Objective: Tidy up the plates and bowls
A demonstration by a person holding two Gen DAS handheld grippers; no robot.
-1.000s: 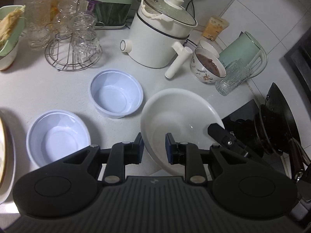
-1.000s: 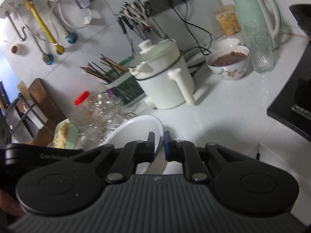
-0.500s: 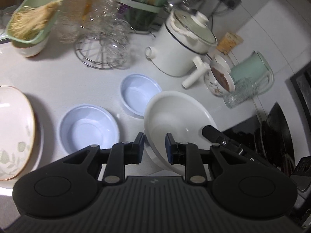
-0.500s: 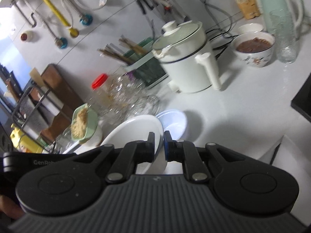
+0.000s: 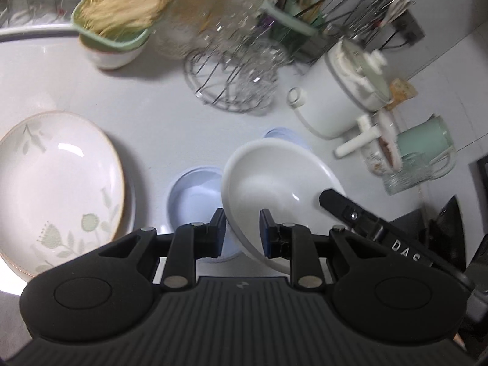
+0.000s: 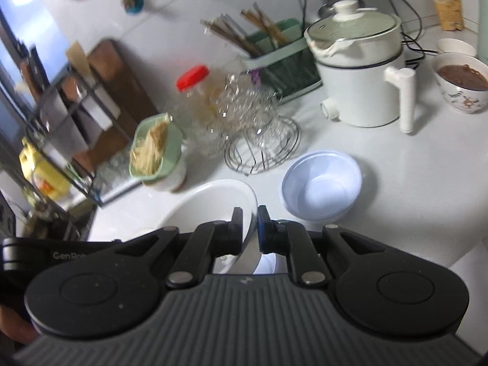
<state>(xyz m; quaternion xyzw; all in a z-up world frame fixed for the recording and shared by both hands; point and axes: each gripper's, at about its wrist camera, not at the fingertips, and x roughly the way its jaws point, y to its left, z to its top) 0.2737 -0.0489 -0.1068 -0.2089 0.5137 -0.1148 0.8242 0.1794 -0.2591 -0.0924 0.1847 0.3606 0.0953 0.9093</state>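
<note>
Both grippers, left (image 5: 242, 231) and right (image 6: 250, 228), pinch the white bowl's (image 5: 274, 177) rim; uneven carrying could tip it onto the blue bowl (image 5: 192, 195).

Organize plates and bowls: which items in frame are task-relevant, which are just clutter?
Task-relevant:
- large white bowl, gripped at its rim by left gripper and right gripper
- two light blue bowls
- floral plate

Clutter:
- electric pot
- wire rack with glassware
- utensil holder
- green tub of noodles
- red-lidded jar
- bowl of brown food
</note>
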